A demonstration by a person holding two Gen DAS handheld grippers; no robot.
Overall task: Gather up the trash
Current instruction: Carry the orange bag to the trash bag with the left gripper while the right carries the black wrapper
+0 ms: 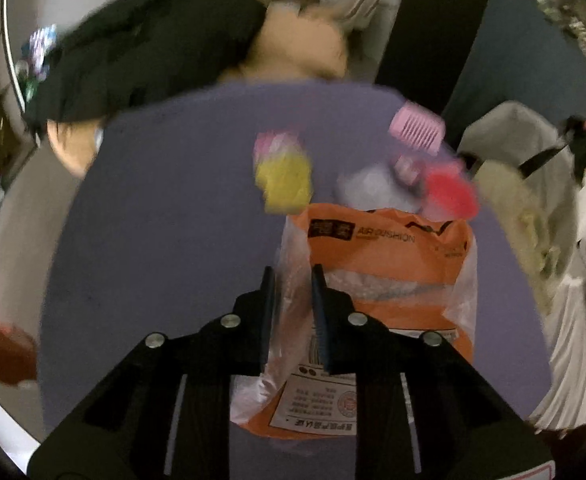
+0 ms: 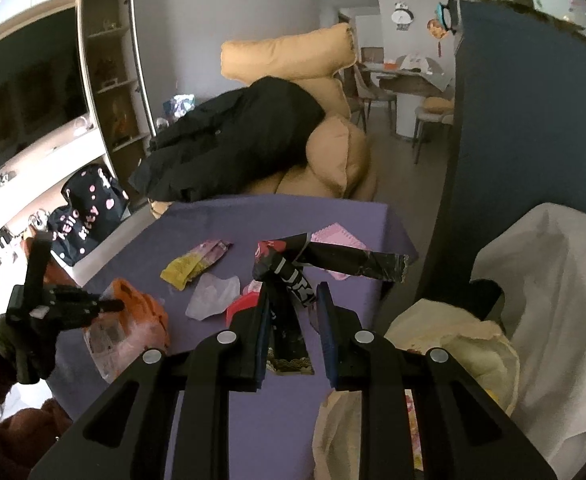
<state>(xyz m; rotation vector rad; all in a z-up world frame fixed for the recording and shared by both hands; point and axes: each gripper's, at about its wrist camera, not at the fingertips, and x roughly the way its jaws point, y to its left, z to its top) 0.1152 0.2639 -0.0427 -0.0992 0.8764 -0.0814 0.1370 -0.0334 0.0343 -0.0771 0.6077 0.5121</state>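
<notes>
In the left wrist view my left gripper (image 1: pixel 293 276) is shut on the clear edge of an orange air-cushion mailer bag (image 1: pixel 389 264) over the purple table (image 1: pixel 165 240). A yellow-pink wrapper (image 1: pixel 283 176), a pink comb-like piece (image 1: pixel 417 128), a red wrapper (image 1: pixel 451 190) and clear plastic (image 1: pixel 369 188) lie beyond. In the right wrist view my right gripper (image 2: pixel 295 292) has a black printed wrapper (image 2: pixel 293 280) between its fingers, pressed against the left finger with a gap on the right; the left gripper (image 2: pixel 109 306) and orange bag (image 2: pixel 133 320) show at left.
A white trash bag (image 2: pixel 533 320) with cream rubbish stands right of the table. A tan sofa (image 2: pixel 333 152) with a black coat (image 2: pixel 233 136) is behind. A dark blue wall (image 2: pixel 513 140) rises at right. A Hello Kitty bag (image 2: pixel 89 212) sits at left.
</notes>
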